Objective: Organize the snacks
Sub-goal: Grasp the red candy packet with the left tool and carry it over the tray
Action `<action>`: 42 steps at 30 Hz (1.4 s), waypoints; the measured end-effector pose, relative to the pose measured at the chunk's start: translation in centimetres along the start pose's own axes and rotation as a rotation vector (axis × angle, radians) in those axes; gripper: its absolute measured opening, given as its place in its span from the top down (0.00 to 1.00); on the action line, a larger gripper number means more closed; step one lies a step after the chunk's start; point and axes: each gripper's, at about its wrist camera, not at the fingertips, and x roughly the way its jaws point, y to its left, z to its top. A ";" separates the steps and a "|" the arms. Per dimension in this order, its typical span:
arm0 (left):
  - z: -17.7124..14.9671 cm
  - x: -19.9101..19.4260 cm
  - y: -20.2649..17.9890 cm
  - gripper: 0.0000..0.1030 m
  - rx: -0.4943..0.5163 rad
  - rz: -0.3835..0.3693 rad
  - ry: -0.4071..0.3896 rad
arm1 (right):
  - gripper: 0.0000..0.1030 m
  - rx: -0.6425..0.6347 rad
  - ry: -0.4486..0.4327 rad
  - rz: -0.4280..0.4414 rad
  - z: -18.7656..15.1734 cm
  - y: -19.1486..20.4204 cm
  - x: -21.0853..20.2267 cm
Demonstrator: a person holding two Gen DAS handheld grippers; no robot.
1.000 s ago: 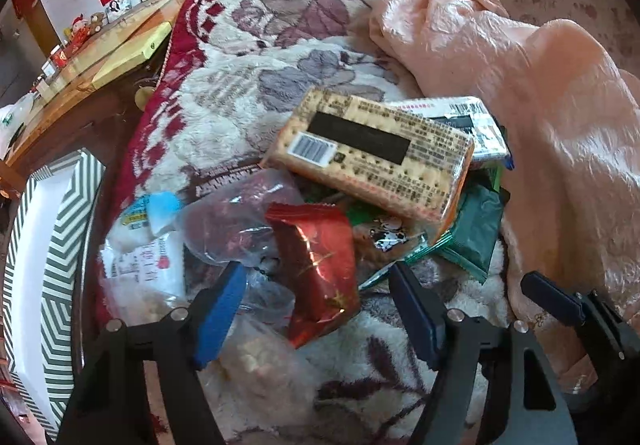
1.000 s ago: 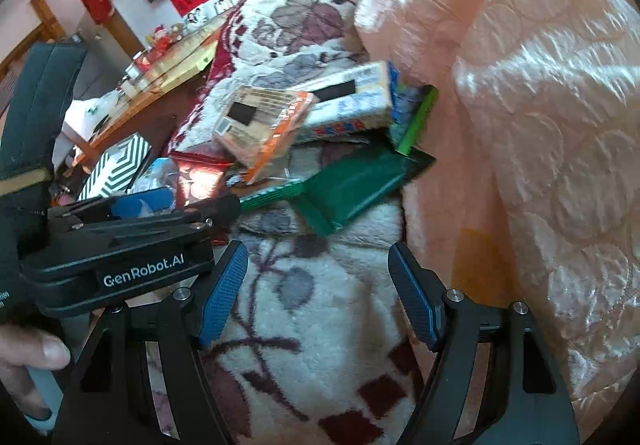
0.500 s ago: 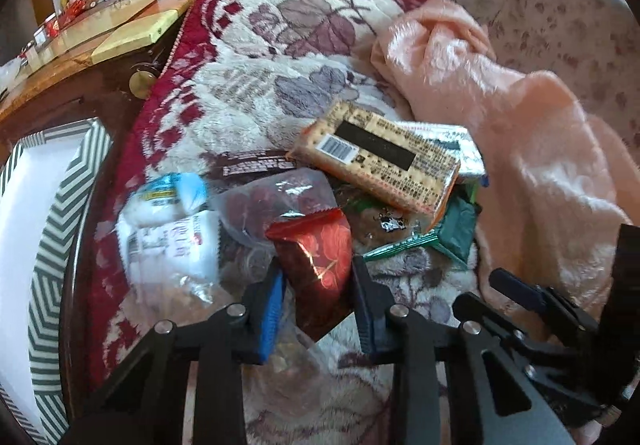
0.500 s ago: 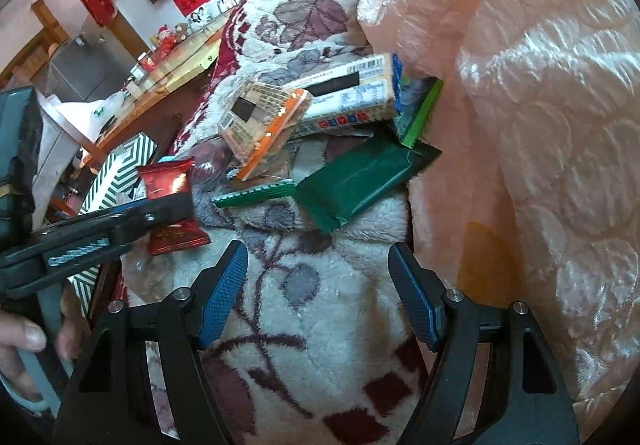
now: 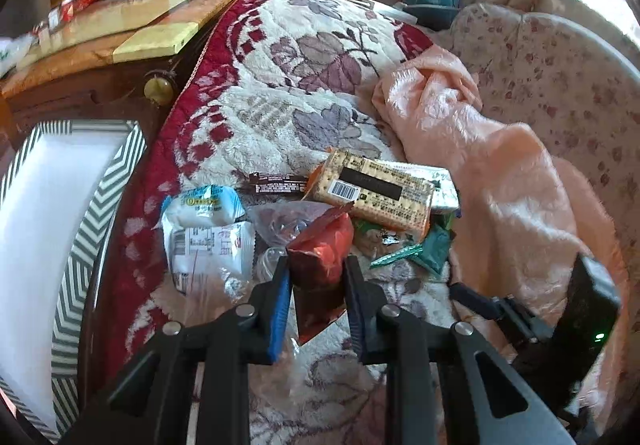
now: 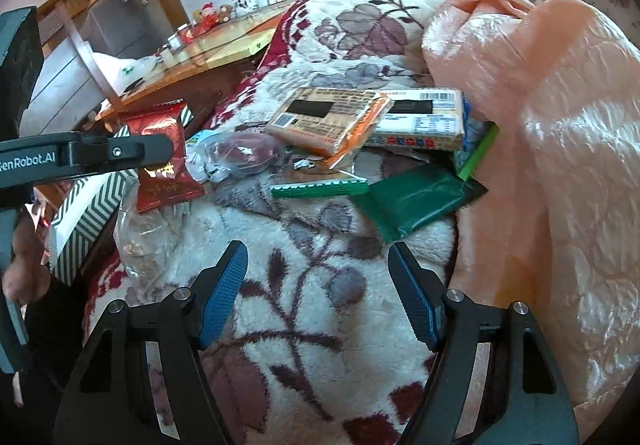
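My left gripper (image 5: 316, 277) pinches the crinkly red foil snack packet (image 5: 320, 257); the right gripper (image 6: 318, 285) hangs spread. Next, I'd carry it to the chevron-striped box (image 5: 100, 205).

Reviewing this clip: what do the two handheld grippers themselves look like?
Both are matte black plastic. The right gripper and left gripper have angular fingers with triangular cutouts, silver pivot screws and ribbed blue pads. White "GenRobot.AI" lettering marks the left one's side. No cables or sleeves visible.
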 end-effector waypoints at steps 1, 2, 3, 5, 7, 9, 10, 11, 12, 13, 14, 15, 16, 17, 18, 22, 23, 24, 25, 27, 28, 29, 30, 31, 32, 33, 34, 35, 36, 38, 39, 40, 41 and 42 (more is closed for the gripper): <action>0.1 -0.3 0.2 0.73 -0.017 -0.027 0.003 | 0.29 -0.001 0.002 0.011 0.0 0.1 0.0; 0.1 -0.7 0.4 0.73 -0.028 -0.043 -0.003 | 0.29 -0.005 0.003 0.011 0.0 0.2 0.1; 0.2 -1.1 0.4 0.73 -0.027 -0.041 -0.015 | 0.29 -0.012 0.004 0.012 0.0 0.3 0.1; 0.6 -2.0 0.4 0.73 -0.025 -0.047 -0.038 | 0.29 -0.024 0.014 0.037 0.0 0.8 0.3; 0.9 -3.0 0.6 0.74 -0.029 -0.048 -0.064 | 0.29 -0.047 0.018 0.063 -0.2 1.7 0.3; 1.1 -3.6 1.0 0.74 -0.037 -0.047 -0.080 | 0.29 -0.080 0.024 0.103 -0.3 2.9 0.2; 1.1 -4.1 1.4 0.74 -0.046 -0.043 -0.091 | 0.29 -0.090 0.025 0.114 -0.4 3.4 0.2; 1.1 -4.3 1.8 0.74 -0.053 -0.036 -0.099 | 0.29 -0.101 0.032 0.133 -0.4 3.9 0.4; 1.0 -4.7 2.2 0.74 -0.058 -0.020 -0.108 | 0.29 -0.104 0.043 0.144 -0.4 4.4 0.6; 0.8 -4.9 2.6 0.74 -0.060 -0.001 -0.115 | 0.29 -0.104 0.050 0.147 -0.4 4.7 0.7; 0.6 -5.1 3.0 0.74 -0.062 0.018 -0.122 | 0.29 -0.105 0.055 0.152 -0.4 5.1 0.9; 0.4 -5.3 3.4 0.74 -0.066 0.029 -0.126 | 0.29 -0.109 0.061 0.161 -0.4 5.5 1.1; 0.1 -5.4 3.9 0.74 -0.073 0.037 -0.126 | 0.29 -0.119 0.072 0.167 -0.3 6.0 1.4; -0.1 -5.5 4.4 0.74 -0.081 0.045 -0.125 | 0.29 -0.141 0.092 0.170 -0.1 6.5 1.8; -0.4 -5.7 5.0 0.74 -0.089 0.058 -0.126 | 0.29 -0.168 0.110 0.167 0.0 7.1 2.1; -1.3 -6.3 6.9 0.74 -0.118 0.095 -0.133 | 0.29 -0.334 0.124 0.126 1.4 9.8 3.0; -1.5 -6.5 7.3 0.74 -0.123 0.103 -0.133 | 0.29 -0.365 0.132 0.127 1.8 10.4 3.3; -1.6 -6.6 7.7 0.74 -0.129 0.111 -0.134 | 0.29 -0.395 0.149 0.133 2.1 10.9 3.8; -1.8 -6.7 8.1 0.74 -0.136 0.118 -0.136 | 0.29 -0.436 0.178 0.141 2.4 11.6 4.5; -2.1 -6.8 8.7 0.74 -0.145 0.126 -0.136 | 0.29 -0.497 0.220 0.144 2.5 12.7 5.6; -2.2 -6.9 9.0 0.74 -0.152 0.130 -0.136 | 0.29 -0.529 0.243 0.147 2.5 13.3 6.4; -2.3 -6.9 9.4 0.74 -0.160 0.133 -0.134 | 0.29 -0.547 0.261 0.147 2.5 13.7 7.1; -2.4 -6.9 9.7 0.74 -0.167 0.136 -0.130 | 0.29 -0.550 0.271 0.146 2.7 13.9 7.7; -2.5 -6.8 10.0 0.74 -0.173 0.138 -0.125 | 0.29 -0.540 0.281 0.152 2.9 14.0 8.5; -2.7 -6.8 10.3 0.74 -0.179 0.140 -0.121 | 0.29 -0.527 0.286 0.165 3.0 14.0 8.9; -2.8 -6.7 10.6 0.74 -0.185 0.141 -0.117 | 0.30 -0.506 0.292 0.191 3.3 13.9 9.3; -3.0 -6.7 10.8 0.74 -0.189 0.142 -0.114 | 0.34 -0.491 0.290 0.208 3.4 13.8 9.5; -3.2 -6.7 11.1 0.74 -0.193 0.143 -0.113 | 0.47 -0.484 0.284 0.218 3.5 13.8 9.6; -3.3 -6.7 11.3 0.74 -0.197 0.143 -0.112 | 0.55 -0.478 0.278 0.224 3.5 13.7 9.5; -3.6 -6.7 11.6 0.74 -0.204 0.144 -0.111 | 0.61 -0.463 0.267 0.249 3.6 13.5 8.9; -3.7 -6.8 11.7 0.74 -0.208 0.144 -0.112 | 0.62 -0.463 0.259 0.250 3.7 13.4 8.4; -3.7 -6.8 11.8 0.74 -0.211 0.145 -0.114 | 0.63 -0.461 0.252 0.251 3.7 13.3 8.0; -3.7 -6.9 11.8 0.74 -0.214 0.146 -0.117 | 0.63 -0.456 0.245 0.255 3.6 13.5 7.8; -3.7 -7.0 11.8 0.74 -0.213 0.148 -0.121 | 0.64 -0.447 0.238 0.263 3.7 13.4 7.3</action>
